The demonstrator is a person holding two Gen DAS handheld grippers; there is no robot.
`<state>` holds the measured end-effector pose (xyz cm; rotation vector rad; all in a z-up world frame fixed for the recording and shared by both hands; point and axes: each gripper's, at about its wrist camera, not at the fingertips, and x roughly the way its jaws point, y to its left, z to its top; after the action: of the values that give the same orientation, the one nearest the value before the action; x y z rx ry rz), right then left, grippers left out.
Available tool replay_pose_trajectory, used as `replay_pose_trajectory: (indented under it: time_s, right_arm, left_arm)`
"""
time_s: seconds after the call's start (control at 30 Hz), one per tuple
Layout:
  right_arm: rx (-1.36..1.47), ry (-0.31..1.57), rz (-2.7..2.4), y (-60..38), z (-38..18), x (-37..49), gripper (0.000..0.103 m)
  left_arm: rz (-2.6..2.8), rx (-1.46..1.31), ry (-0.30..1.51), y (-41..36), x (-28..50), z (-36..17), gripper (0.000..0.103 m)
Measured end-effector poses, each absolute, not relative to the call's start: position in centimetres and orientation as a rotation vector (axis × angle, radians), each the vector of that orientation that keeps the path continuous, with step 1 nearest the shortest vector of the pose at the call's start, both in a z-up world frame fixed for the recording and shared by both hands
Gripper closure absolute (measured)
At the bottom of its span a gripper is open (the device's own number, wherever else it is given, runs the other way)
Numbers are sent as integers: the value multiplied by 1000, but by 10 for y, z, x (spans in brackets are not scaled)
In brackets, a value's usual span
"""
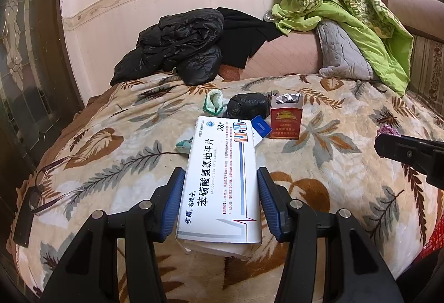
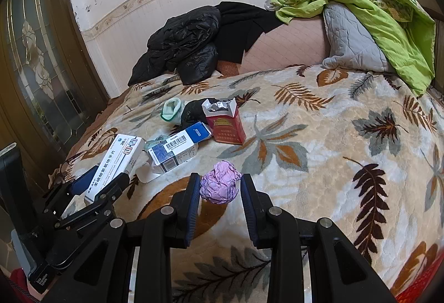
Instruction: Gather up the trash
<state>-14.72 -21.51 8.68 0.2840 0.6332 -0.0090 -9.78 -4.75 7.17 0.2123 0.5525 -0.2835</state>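
Both grippers are seen loaded. Between the blue pads of the left gripper (image 1: 220, 200) a long white tablet box (image 1: 222, 178) is clamped across its width, its near end projecting back past the fingertips and its far end pointing away over the leaf-patterned blanket (image 1: 347, 114). The right gripper (image 2: 220, 197) is closed on a crumpled ball of purple paper (image 2: 220, 186), which is pinched from both sides and sits right at the fingertips.

The step in hand is judged to be the carrying-off of these two pieces. It is done well if both grips are kept firm and the hands are lifted straight clear of the blanket before being swung away, so that the pile of the fabric is not dragged. The box is held near one end only, so tilting is best avoided, or it may pivot between the pads. The paper ball is light and springy; pressure should not be relaxed until it is over its receptacle, which cannot be identified in either view.

More trash is left ahead of the grippers: beyond the tip of the left one, a red cigarette pack (image 1: 284, 120) standing open, a black bag bundle (image 1: 247, 106) just beside it, and a rolled pale-green item (image 1: 213, 104) further left. Ahead and to the left of the right gripper a blue-and-white carton (image 2: 177, 149) lies on its side, near the white box.
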Motion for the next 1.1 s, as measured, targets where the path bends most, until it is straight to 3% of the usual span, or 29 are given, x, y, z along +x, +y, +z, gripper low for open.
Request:
replay_pose_trajectory:
  time_s: [1.1]
  right_arm:
    - [290,630,-9,-218,87,-150,71]
  left_arm:
    - [-288,223,553,-54,-100,69,51]
